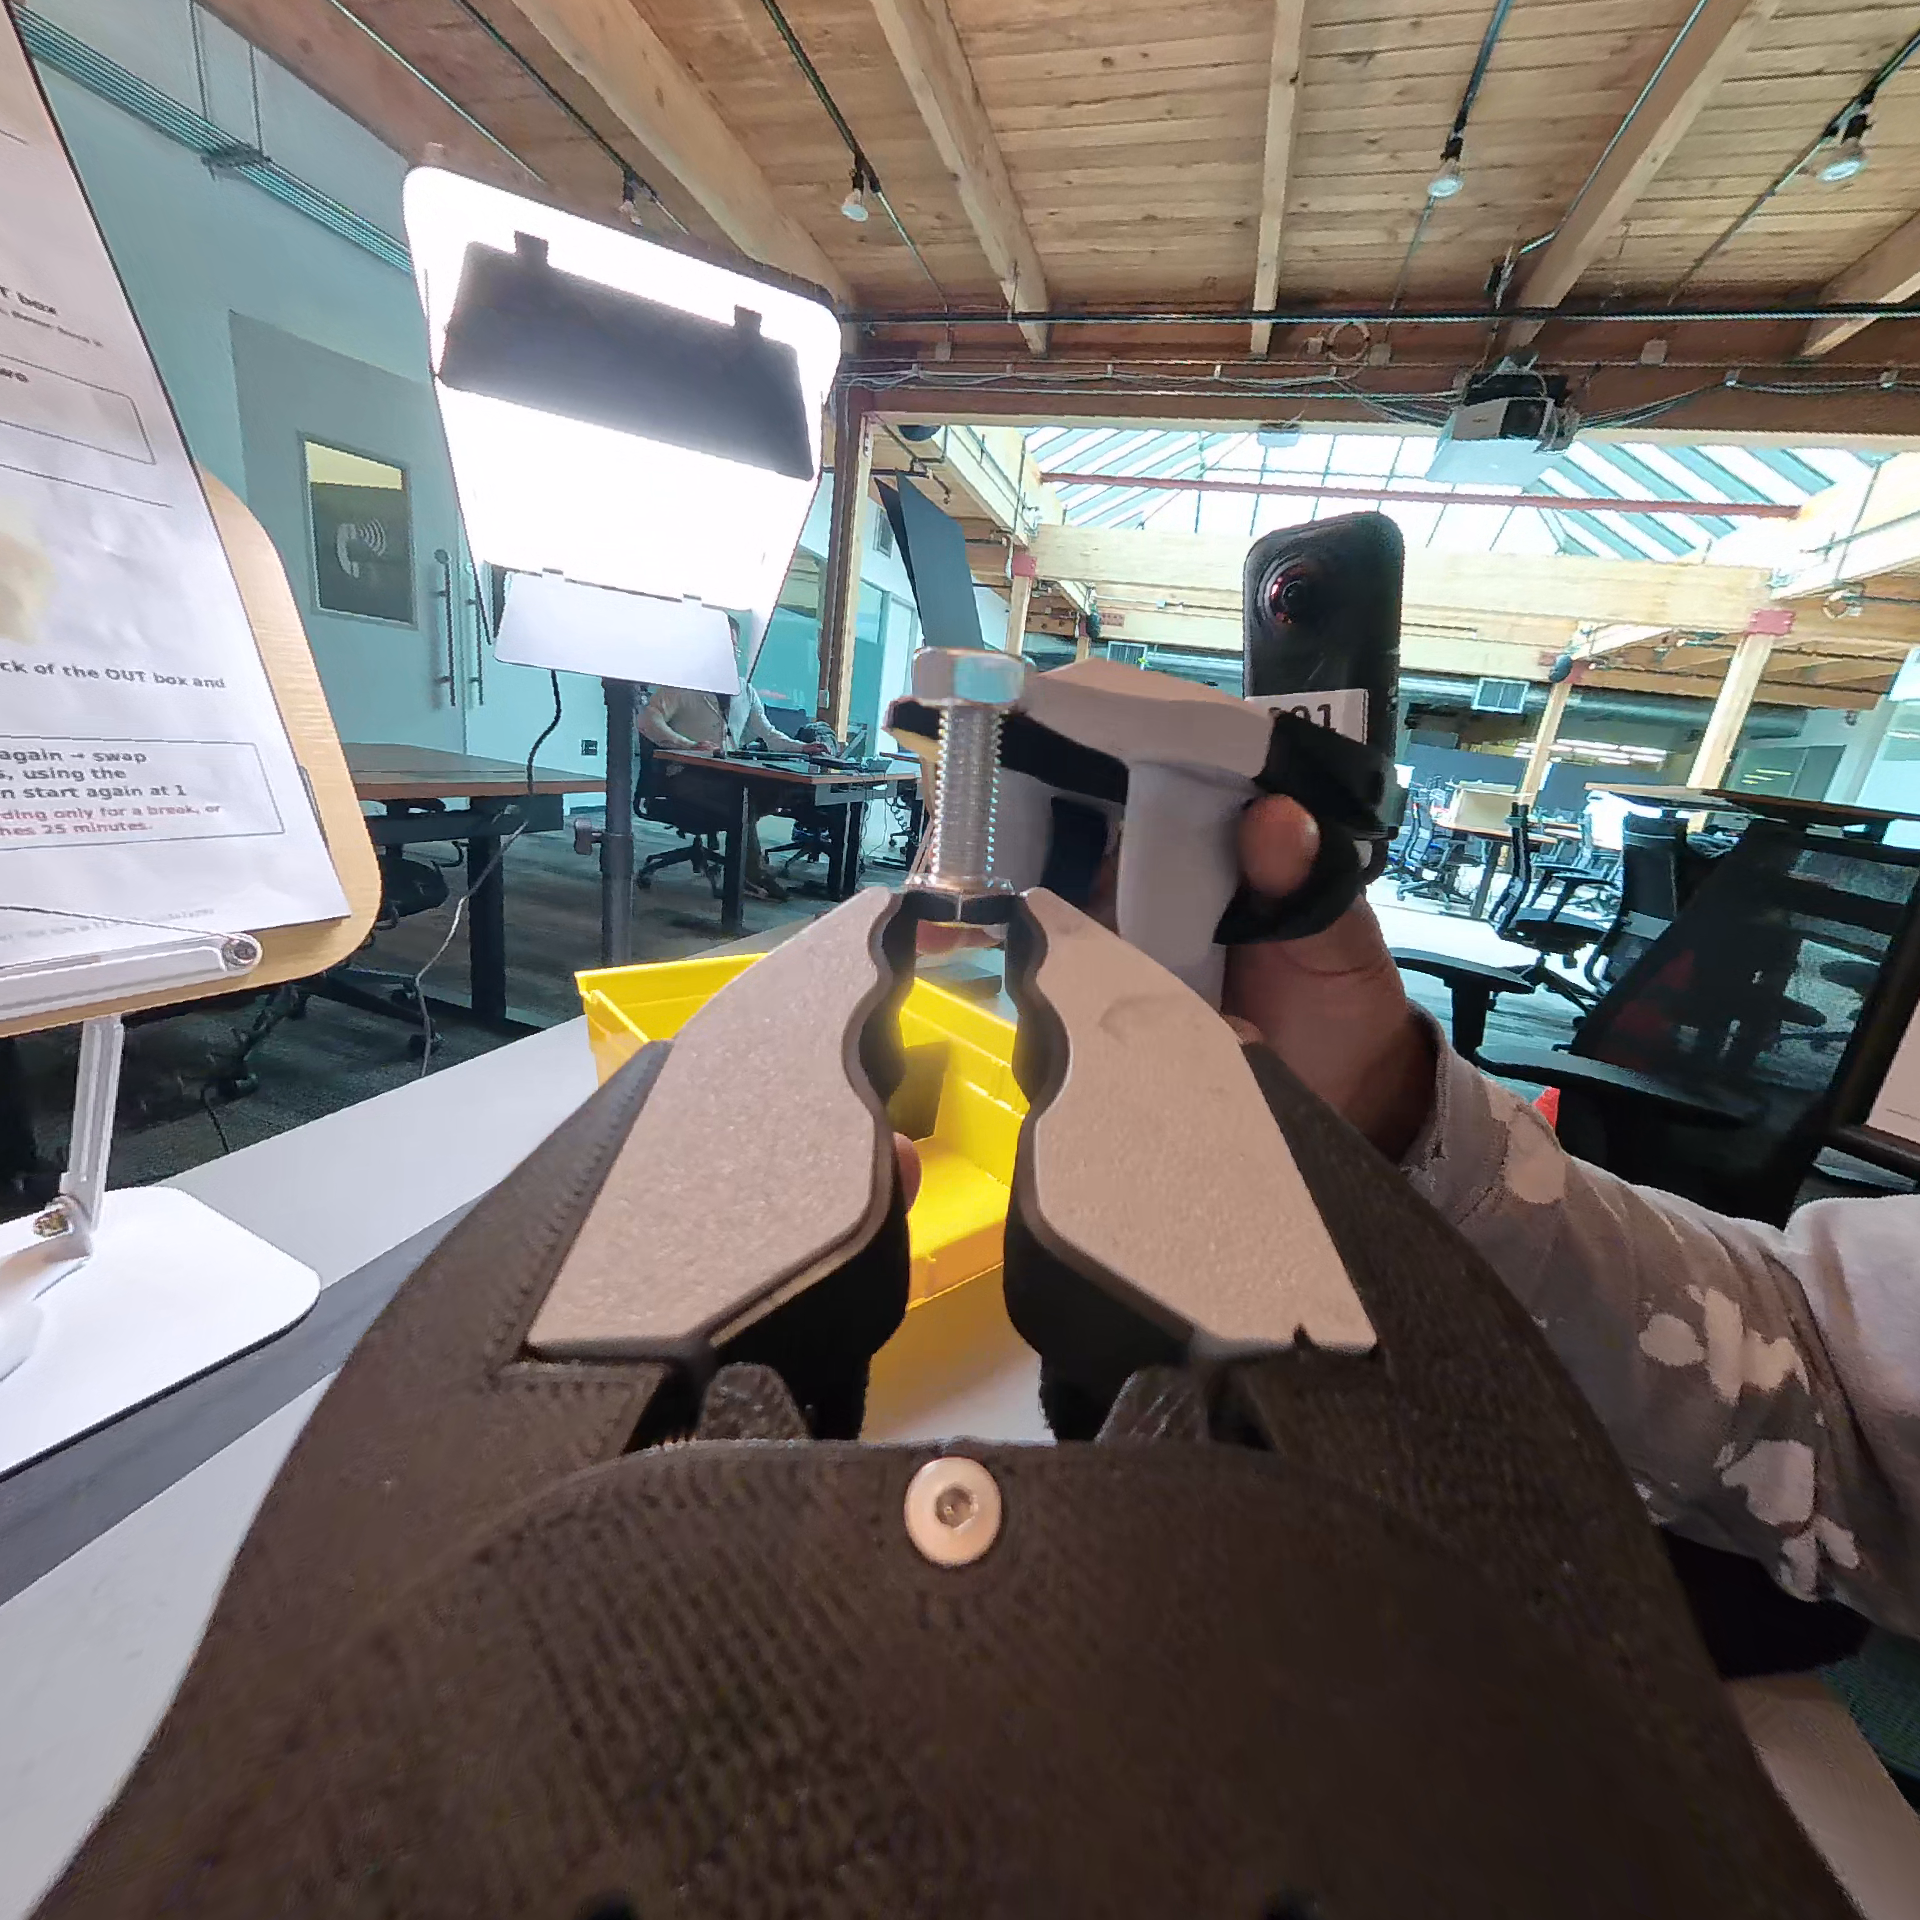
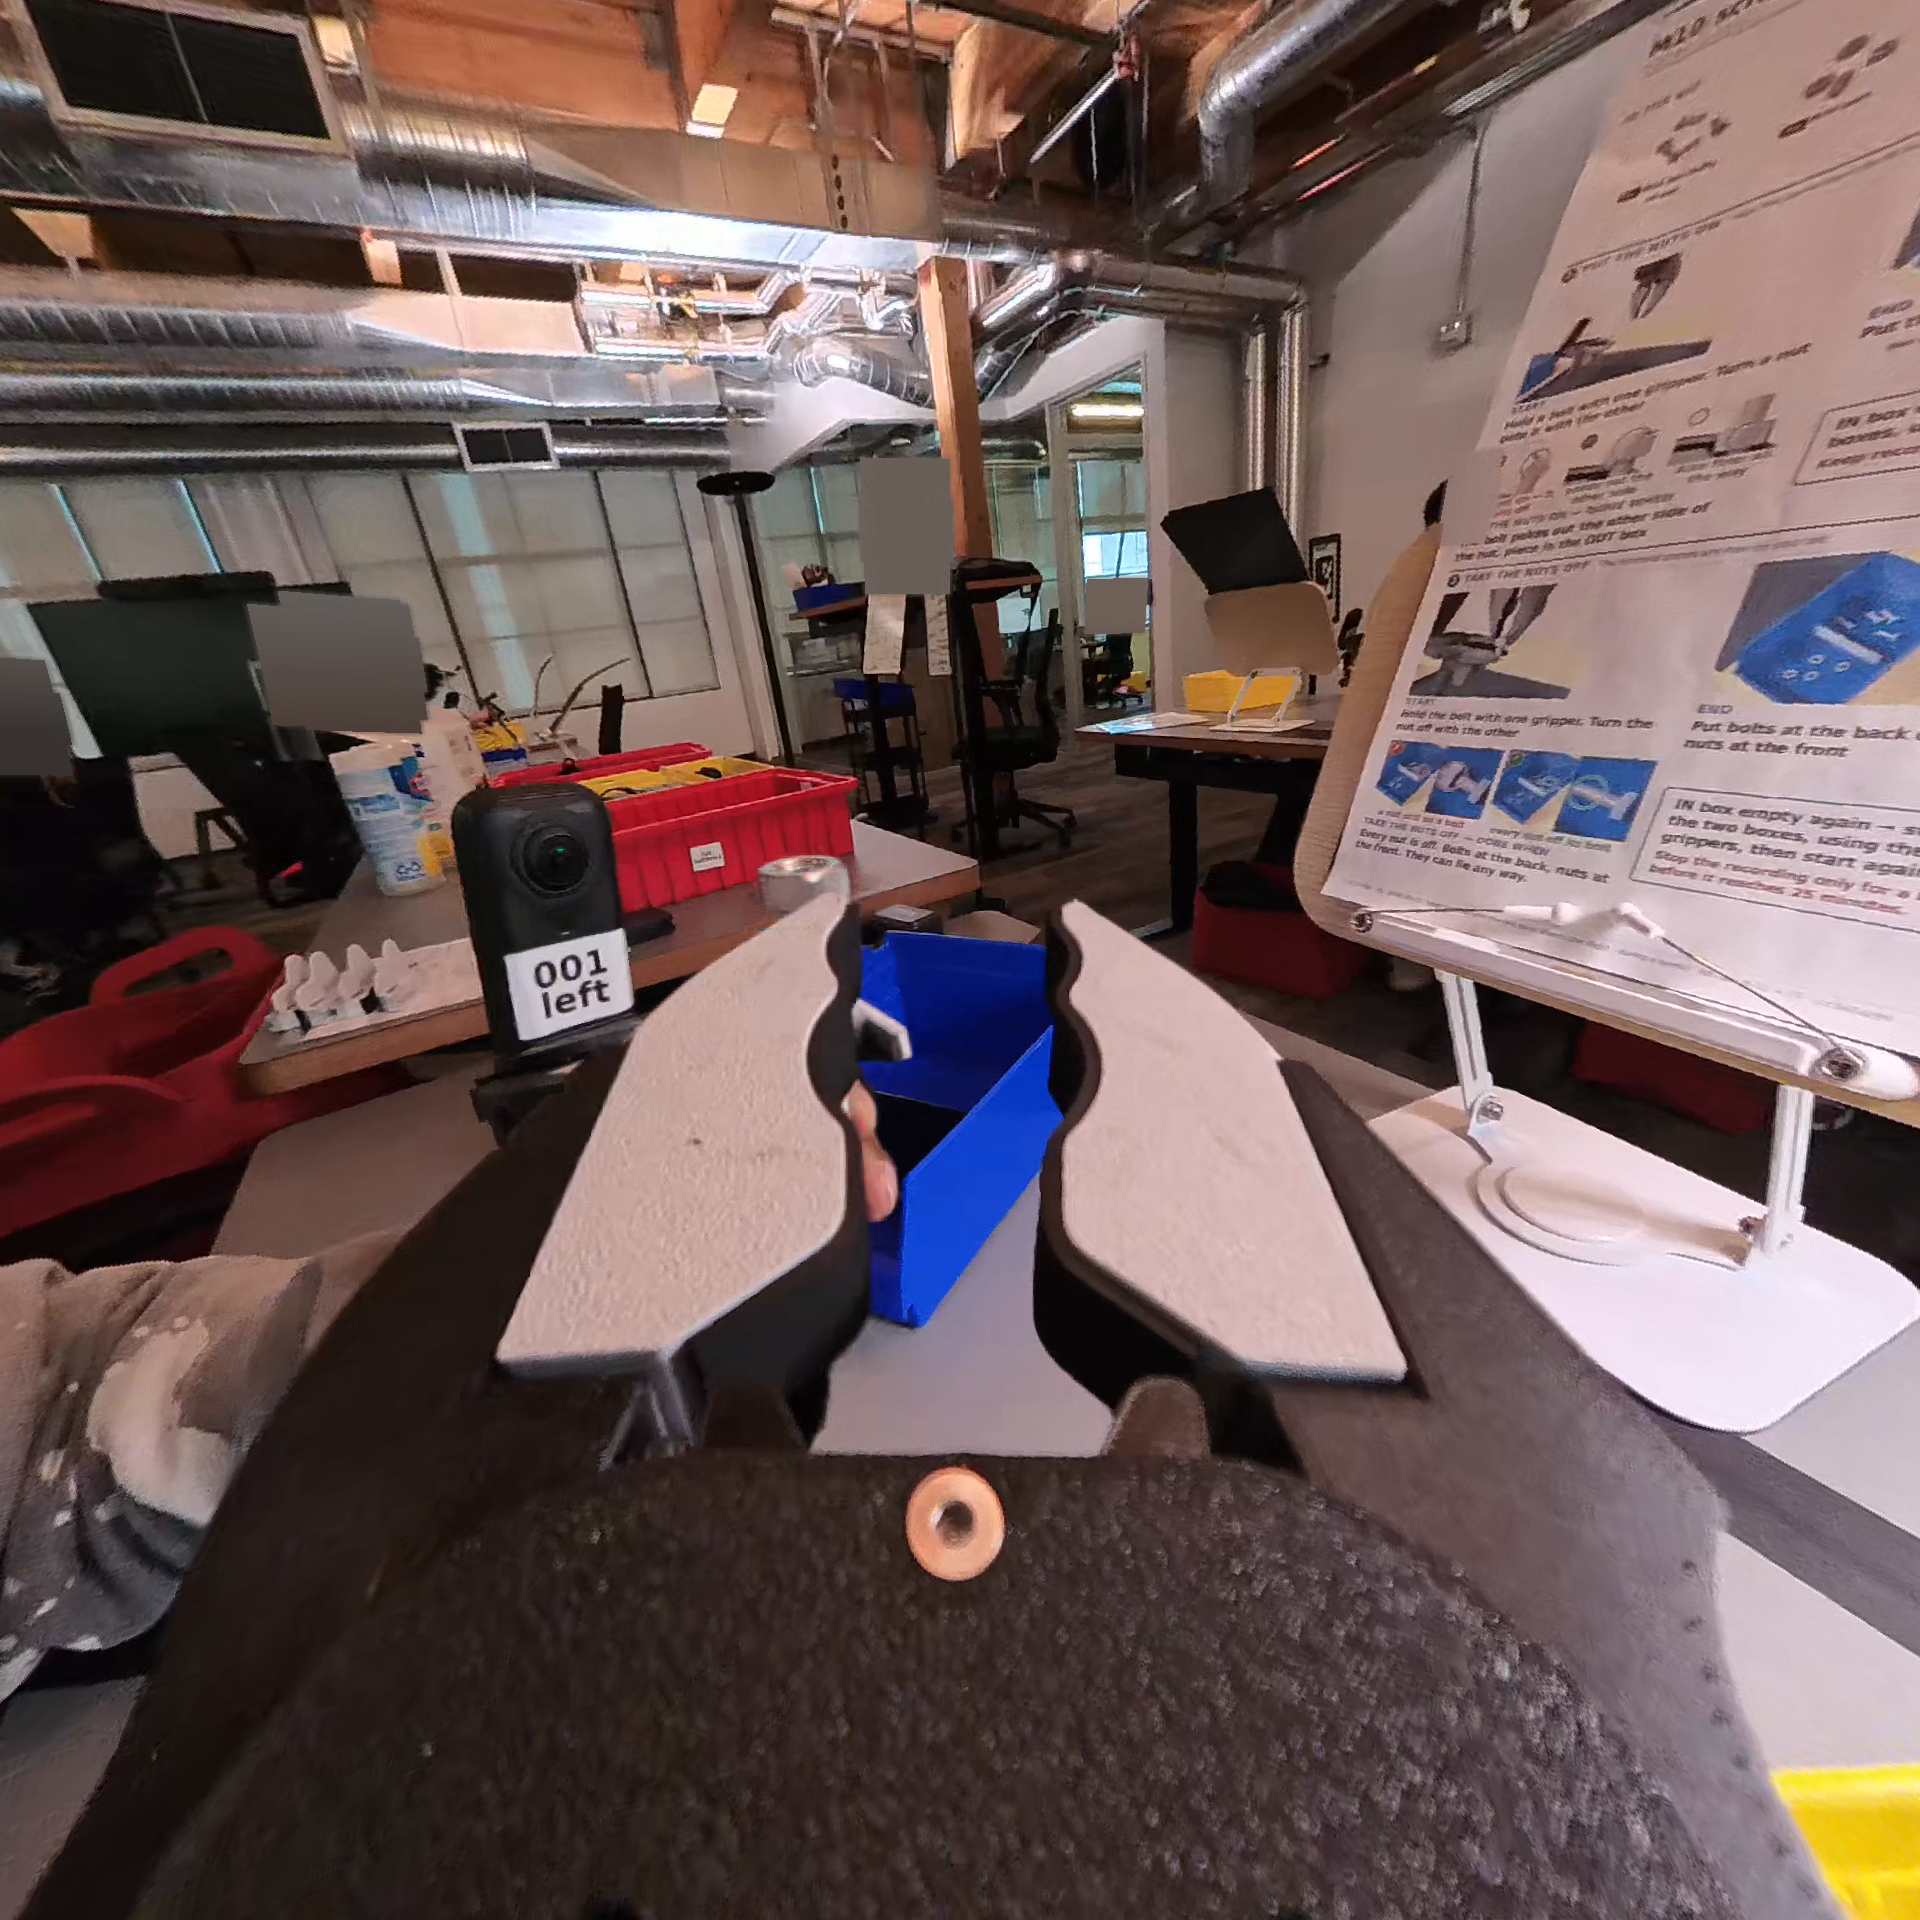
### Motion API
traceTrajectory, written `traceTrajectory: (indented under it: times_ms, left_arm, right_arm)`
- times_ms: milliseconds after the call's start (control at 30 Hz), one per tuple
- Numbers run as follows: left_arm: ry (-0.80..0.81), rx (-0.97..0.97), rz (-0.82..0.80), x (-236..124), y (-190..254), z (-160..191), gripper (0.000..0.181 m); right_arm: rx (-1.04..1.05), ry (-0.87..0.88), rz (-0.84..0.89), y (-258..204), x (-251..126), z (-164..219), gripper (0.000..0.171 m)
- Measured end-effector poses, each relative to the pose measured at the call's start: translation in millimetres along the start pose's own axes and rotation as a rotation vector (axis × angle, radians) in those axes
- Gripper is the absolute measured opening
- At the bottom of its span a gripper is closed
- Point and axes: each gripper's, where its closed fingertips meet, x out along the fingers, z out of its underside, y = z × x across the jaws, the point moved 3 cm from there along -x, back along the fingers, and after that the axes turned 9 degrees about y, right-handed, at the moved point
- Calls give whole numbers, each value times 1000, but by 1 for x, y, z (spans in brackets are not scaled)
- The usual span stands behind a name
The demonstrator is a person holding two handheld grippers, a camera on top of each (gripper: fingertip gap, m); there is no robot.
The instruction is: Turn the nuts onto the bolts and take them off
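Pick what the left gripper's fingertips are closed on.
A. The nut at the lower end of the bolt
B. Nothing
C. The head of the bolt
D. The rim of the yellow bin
A: in the left wrist view the left gripper pinches the nut at the lower end of the upright bolt, whose head is at the top.

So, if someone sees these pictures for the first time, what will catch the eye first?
Most likely the shiny bolt, standing upright in the middle of the left wrist view, with the left tool clamped on the nut at its lower end. Behind it, upper left, a bright light panel glares. In the right wrist view, a vivid blue bin shows through the gap of the open right tool.
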Motion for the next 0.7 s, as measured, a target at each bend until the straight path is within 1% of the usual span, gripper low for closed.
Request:
traceTrajectory:
  times_ms: [133, 233, 300, 333, 433, 533, 633, 667, 700]
  left_arm:
    - [-7, 4, 2, 2, 2, 5, 18]
    - [-1, 12, 3, 2, 5, 5, 18]
    - [15, 6, 9, 2, 5, 2, 18]
    - [16, 10, 7, 1, 5, 1, 18]
    - [15, 8, 4, 1, 4, 1, 18]
    - [5, 8, 6, 2, 5, 5, 18]
    - [3, 12, 12, 3, 8, 6, 18]
    - [5, 6, 11, 3, 8, 5, 18]
    - [20, -1, 16, 2, 7, 3, 18]
  right_arm:
    - [-12, -23, -51, -15, 6, 6, 43]
    - [-21, -29, -45, -14, 7, 7, 42]
    - [-20, -19, 17, -2, 2, 3, 26]
    - [-18, -11, 36, 3, 0, 0, 23]
    - [-13, -2, 4, -2, -2, -6, 30]
    - [-34, -20, -52, -17, 4, -1, 40]
    - [-42, -45, -55, -19, 7, 6, 42]
    - [-33, -39, -52, -17, 6, 5, 40]
    - [-20, -33, -34, -13, 5, 3, 29]
